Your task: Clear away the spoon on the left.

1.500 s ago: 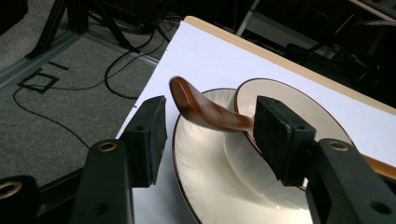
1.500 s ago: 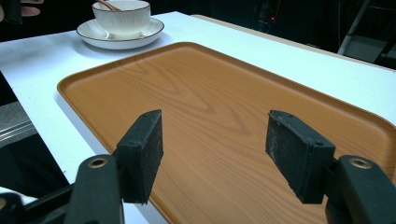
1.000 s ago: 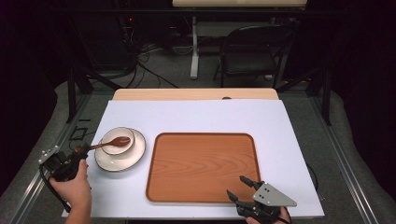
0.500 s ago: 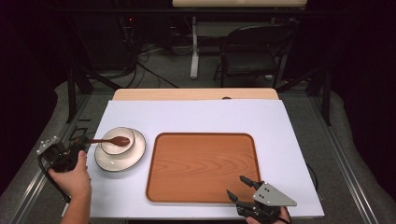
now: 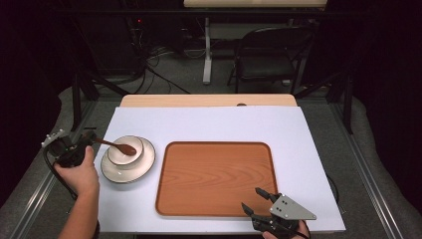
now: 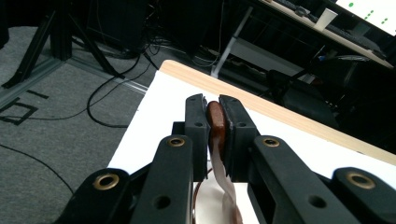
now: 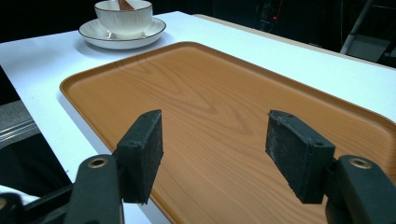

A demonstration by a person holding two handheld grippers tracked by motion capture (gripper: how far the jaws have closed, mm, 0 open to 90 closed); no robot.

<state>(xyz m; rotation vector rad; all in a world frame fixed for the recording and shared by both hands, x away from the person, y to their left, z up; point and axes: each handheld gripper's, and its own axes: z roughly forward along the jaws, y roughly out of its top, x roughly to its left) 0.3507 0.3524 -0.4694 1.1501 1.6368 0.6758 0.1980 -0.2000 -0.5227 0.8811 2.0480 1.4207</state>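
No text, label or number is legible anywhere — nothing readable.

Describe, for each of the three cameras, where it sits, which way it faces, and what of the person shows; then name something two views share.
High view: above the person's side, facing forward and down on the table; forearms and both hand-held grippers show.
Left gripper view: rides the left hand-held gripper, looking along jaws shut on the spoon.
Right gripper view: rides the right hand-held gripper, jaws open over the tray.
Shared: high and right gripper views show the bowl on its saucer.

A laboratory recording setup: white-covered bench (image 5: 209, 124) among black aluminium frame struts (image 5: 79, 92), loose floor cables (image 5: 149, 62), a folding chair (image 5: 268, 55) and dark curtains.
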